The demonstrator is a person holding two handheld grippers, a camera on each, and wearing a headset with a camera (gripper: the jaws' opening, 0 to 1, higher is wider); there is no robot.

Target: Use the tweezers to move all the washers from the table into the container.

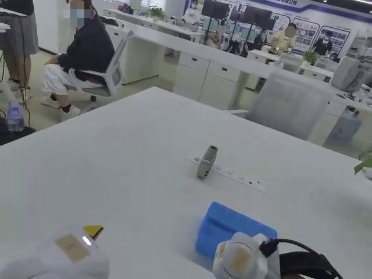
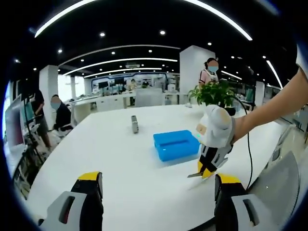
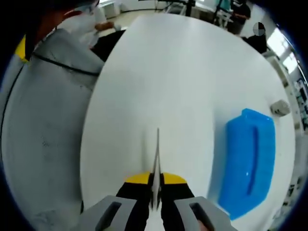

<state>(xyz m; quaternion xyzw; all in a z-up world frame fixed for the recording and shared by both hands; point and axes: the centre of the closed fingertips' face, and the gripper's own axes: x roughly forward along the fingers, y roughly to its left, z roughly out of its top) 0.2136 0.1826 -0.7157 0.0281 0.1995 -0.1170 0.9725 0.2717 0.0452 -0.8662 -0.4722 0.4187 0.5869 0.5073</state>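
Thin metal tweezers [image 3: 157, 149] stick out forward from my right gripper [image 3: 156, 183], whose jaws are shut on them, with the tips just above the white table [image 3: 163, 72]. The left gripper view has the same right gripper [image 2: 207, 169] tilted down with the tweezers [image 2: 195, 175] near the table top. A blue container [image 1: 232, 231] lies flat just ahead of it, also the blue container [image 2: 175, 144] and the blue container [image 3: 248, 161]. My left gripper [image 2: 156, 187] is open with nothing between its jaws; it sits low at the near left [image 1: 93, 232].
A small grey metal object [image 1: 206, 161] stands on a white power strip [image 1: 232, 173] past the container. The table's near edge [image 3: 89, 144] curves close to the right gripper. A potted plant [image 2: 211, 94], office chairs [image 1: 290, 102] and seated people [image 1: 84, 52] lie beyond the table.
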